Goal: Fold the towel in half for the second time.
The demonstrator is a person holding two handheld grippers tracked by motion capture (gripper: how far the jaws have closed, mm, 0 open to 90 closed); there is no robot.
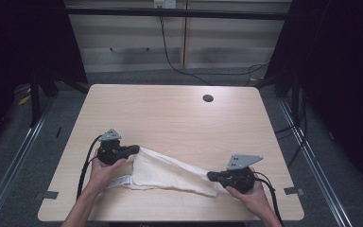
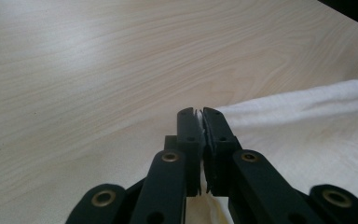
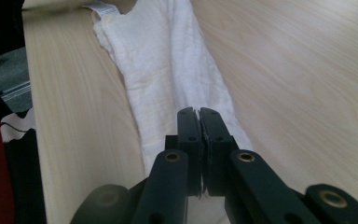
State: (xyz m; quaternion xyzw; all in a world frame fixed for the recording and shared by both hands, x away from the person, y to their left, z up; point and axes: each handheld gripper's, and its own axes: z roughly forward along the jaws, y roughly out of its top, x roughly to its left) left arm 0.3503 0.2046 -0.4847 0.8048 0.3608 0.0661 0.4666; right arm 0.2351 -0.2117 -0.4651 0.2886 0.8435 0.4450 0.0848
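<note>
A white cloth (image 1: pixel 165 172) lies stretched across the near part of the wooden table (image 1: pixel 170 118), with a small label (image 1: pixel 120 181) at its near left corner. My left gripper (image 1: pixel 136 149) is shut on the cloth's left end; in the left gripper view a sliver of white shows pinched between the fingertips (image 2: pixel 186 116), and the cloth (image 2: pixel 307 135) spreads away to the right. At the cloth's narrow right end my right gripper (image 1: pixel 211 176) is shut too. From its closed tips (image 3: pixel 197 112) the cloth (image 3: pixel 168 70) runs away towards the label (image 3: pixel 100 7).
A round cable hole (image 1: pixel 208 98) sits in the table's far right part. Behind the table stands a pale cabinet (image 1: pixel 137 42) with a black cable (image 1: pixel 170 56) hanging down. The near table edge (image 1: pixel 170 220) lies just below the cloth.
</note>
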